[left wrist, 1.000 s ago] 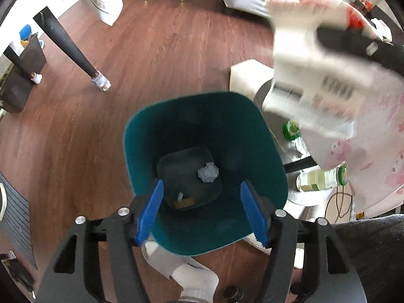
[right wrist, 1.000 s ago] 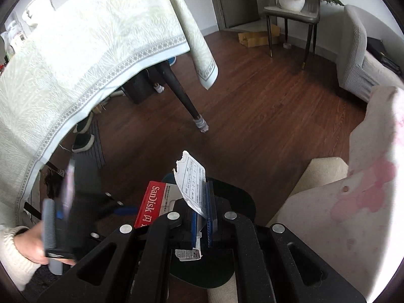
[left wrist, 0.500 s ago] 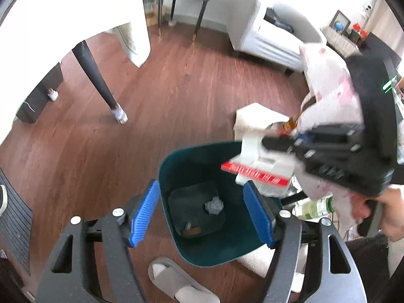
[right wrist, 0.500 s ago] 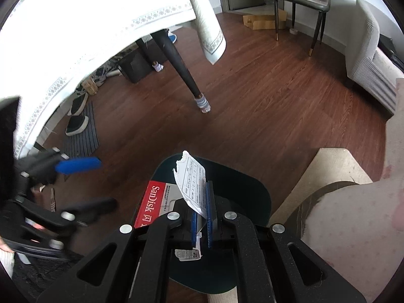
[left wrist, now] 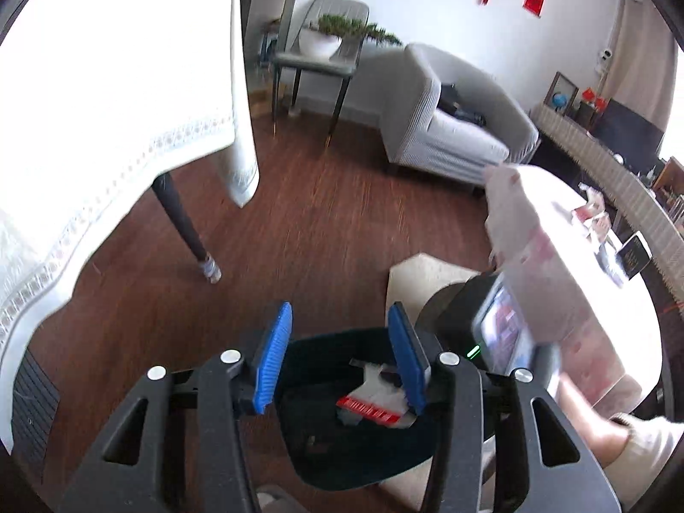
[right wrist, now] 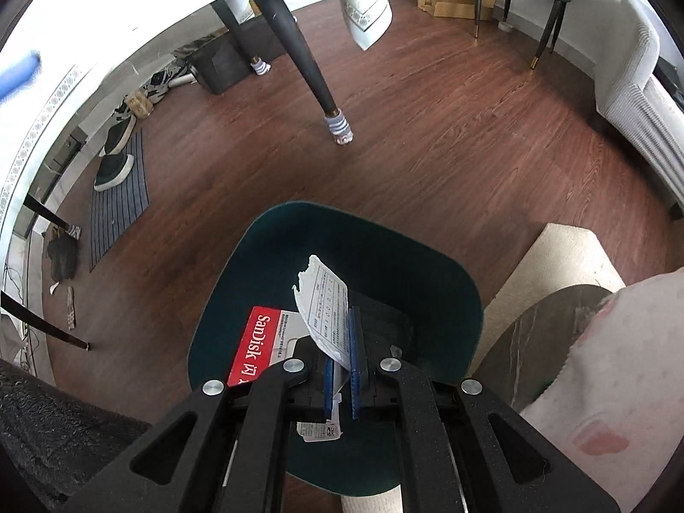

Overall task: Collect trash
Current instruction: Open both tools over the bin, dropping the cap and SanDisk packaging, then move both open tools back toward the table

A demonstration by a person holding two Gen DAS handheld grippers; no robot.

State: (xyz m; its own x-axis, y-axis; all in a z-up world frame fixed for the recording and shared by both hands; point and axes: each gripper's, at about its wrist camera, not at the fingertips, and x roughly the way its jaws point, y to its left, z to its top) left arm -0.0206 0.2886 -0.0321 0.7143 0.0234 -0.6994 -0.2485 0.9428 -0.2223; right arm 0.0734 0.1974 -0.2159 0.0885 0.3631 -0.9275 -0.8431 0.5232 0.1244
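A dark teal trash bin (right wrist: 265, 252) stands on the wood floor; it also shows in the left wrist view (left wrist: 325, 466). My right gripper (right wrist: 342, 342) is shut on a torn red-and-white SanDisk package (right wrist: 256, 346) and holds it over the bin's mouth. The same package (left wrist: 372, 402) shows in the left wrist view inside the bin's opening. My left gripper (left wrist: 340, 355) is open and empty, above the bin's near side. The bin's bottom is hidden.
A table with a white lace cloth (left wrist: 107, 119) and dark legs (right wrist: 308, 68) stands to the left. A grey sofa (left wrist: 449, 128), a side chair with a plant (left wrist: 325, 47), a pink-patterned covered table (left wrist: 568, 290) and a beige rug (right wrist: 564, 256) surround the bin.
My left gripper has lifted and tilted up toward the room, so the bin sits lower in its view. My right gripper has lowered the package closer over the bin.
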